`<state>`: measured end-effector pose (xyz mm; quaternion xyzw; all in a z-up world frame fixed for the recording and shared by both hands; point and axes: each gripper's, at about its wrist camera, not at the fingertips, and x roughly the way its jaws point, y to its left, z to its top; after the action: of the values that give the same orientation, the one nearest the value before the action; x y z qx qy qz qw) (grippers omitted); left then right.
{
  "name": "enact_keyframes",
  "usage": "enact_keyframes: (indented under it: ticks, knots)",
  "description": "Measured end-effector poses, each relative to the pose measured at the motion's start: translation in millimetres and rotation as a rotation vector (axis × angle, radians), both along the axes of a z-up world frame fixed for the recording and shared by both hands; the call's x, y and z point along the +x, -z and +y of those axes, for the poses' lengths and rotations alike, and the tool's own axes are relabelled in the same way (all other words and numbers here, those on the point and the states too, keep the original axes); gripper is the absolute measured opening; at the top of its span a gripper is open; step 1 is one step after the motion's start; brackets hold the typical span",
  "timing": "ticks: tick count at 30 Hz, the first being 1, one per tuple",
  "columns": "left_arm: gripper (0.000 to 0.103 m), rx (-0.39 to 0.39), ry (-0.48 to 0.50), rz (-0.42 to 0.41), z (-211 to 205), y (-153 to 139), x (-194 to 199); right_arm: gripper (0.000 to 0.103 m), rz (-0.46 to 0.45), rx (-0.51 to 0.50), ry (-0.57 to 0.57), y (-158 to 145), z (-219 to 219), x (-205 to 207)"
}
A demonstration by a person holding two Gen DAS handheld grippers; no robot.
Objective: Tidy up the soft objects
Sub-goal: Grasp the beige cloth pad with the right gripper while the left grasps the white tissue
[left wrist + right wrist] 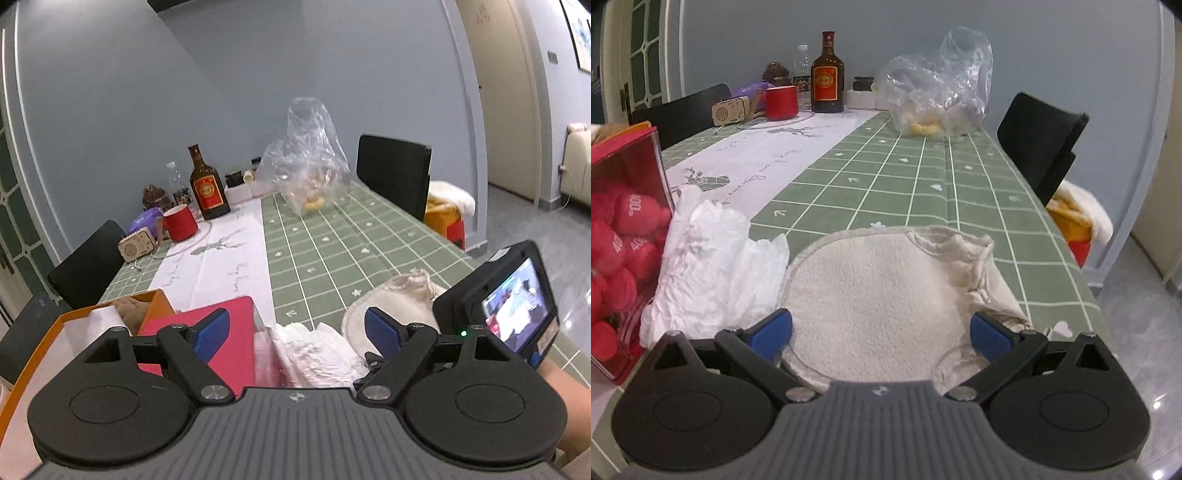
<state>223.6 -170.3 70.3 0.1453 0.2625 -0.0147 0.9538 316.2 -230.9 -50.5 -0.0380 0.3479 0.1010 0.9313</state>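
Left wrist view: the left gripper [297,330] hangs with its jaws spread wide and holding nothing. Between and just ahead of them lies a crumpled white plastic wrap [314,349], with a pink box [221,332] under the left-hand finger and an orange box [55,332] beyond that. The cream fleece cloth [391,299] sits ahead of the right-hand finger, beside the right gripper's camera body.

Right wrist view: the right gripper [882,332] is also released, its blue pads [772,330] flanking the round cloth [879,295], which fills the gap between them. It looks light, limp and thick-piled, so it should bunch rather than slip; I would pinch a raised fold near its rumpled far edge, ahead of the right-hand jaw.
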Motion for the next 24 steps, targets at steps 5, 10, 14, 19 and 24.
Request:
enact_keyframes:
  ticks: [5, 10, 14, 19, 24]
  knots:
    - [0.097, -0.005, -0.016, 0.033, -2.2, 3.9, 5.0, 0.1, 0.011, 0.012, 0.003, 1.7, 0.5, 2.6]
    - [0.096, 0.01, -0.03, 0.063, -2.5, 3.5, 12.4, 0.094, 0.018, 0.009, 0.013, 0.3, 2.7, 1.1]
    - [0.096, 0.037, -0.032, 0.074, -7.7, 1.9, 16.8, 0.044, 0.002, -0.001, 0.045, -6.3, -3.6, -2.6]
    - [0.092, 0.059, -0.048, 0.155, -15.0, 8.0, 34.7, 0.011, -0.013, 0.026, 0.069, -6.3, -22.6, -4.2]
    - [0.081, 0.069, -0.091, 0.223, -26.6, 25.8, 53.8, 0.007, -0.001, 0.181, 0.097, -8.3, -53.6, -6.5]
